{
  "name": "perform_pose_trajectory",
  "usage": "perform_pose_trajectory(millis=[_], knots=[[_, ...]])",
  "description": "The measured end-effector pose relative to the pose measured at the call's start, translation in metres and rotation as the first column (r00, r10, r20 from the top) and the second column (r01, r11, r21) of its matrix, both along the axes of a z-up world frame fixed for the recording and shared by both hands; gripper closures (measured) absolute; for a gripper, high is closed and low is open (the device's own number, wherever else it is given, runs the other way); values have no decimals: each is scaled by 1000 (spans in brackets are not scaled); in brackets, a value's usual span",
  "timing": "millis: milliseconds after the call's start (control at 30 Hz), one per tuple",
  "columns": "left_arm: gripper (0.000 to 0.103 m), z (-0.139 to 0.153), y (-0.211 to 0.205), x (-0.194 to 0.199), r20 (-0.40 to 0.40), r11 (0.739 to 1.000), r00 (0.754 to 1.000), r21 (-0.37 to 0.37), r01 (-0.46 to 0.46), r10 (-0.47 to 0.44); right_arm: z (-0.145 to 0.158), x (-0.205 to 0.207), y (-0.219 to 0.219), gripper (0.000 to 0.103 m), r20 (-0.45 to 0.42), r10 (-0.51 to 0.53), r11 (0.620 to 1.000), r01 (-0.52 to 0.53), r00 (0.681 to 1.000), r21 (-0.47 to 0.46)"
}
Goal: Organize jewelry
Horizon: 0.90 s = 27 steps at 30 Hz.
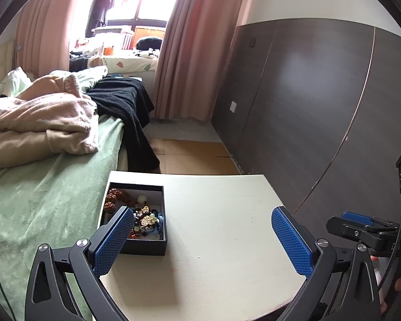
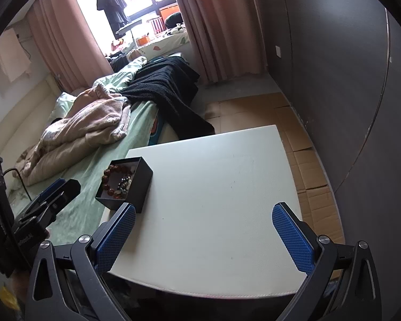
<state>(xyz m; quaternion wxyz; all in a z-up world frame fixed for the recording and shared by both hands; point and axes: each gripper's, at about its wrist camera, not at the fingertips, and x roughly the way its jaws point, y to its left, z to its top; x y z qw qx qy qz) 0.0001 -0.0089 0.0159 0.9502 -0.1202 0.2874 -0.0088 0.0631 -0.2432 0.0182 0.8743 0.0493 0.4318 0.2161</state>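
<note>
The black jewelry box [image 1: 136, 218] stands open on the near-left part of the white tabletop [image 1: 216, 214], close to the table's left edge beside the bed [image 1: 45, 203]. Inside lie several beaded bracelets [image 2: 112, 179]: reddish-brown beads along the far and left sides, a tangle of darker, gold and blue pieces [image 1: 147, 220] toward the near right corner. Individual items within the tangle cannot be separated by eye. No jewelry is seen on the tabletop itself.

Judgement on stage: every piece seen is already in the box and neither tool holds anything, so this reads either as the outset or as the close; the frames do not settle which. If work remains, the next move calls for one tool to descend into the box, fingers narrowed to fit between its walls, and take a single strand without dragging its neighbours. The light box may slide; the other tool may need to steady it.

The left gripper [image 1: 203, 240] hangs above the near table edge, fingers spread wide, its left pad [image 1: 112, 240] overlapping the box's near corner in view; contact cannot be confirmed. The right gripper [image 2: 204, 238] hangs likewise over the near edge, spread wide and empty, to the right of the box and apart from it.
</note>
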Motion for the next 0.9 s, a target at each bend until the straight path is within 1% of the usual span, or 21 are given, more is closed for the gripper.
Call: perform_pose_trajectory(millis=[233,467,667,900], knots=[[1,2,-2,-2,10,1000,1000,3,1,-1,0,0,-2,0,-7,10,1000,-9,1000,14],[1,3,-3,-3,14,1000,1000,-11,0,0,1,-1,-3,0,-4,6,1000,-6,1000,-2],[1,3,-4,-2,8,1000,1000,-13,-1,2,1,-1,-7,0,-11,-4,1000,4,1000,2],[1,3,-4,-2,7,1000,1000,-14,-8,8,0,-1,-7,0,-10,11,1000,-11,1000,-11]])
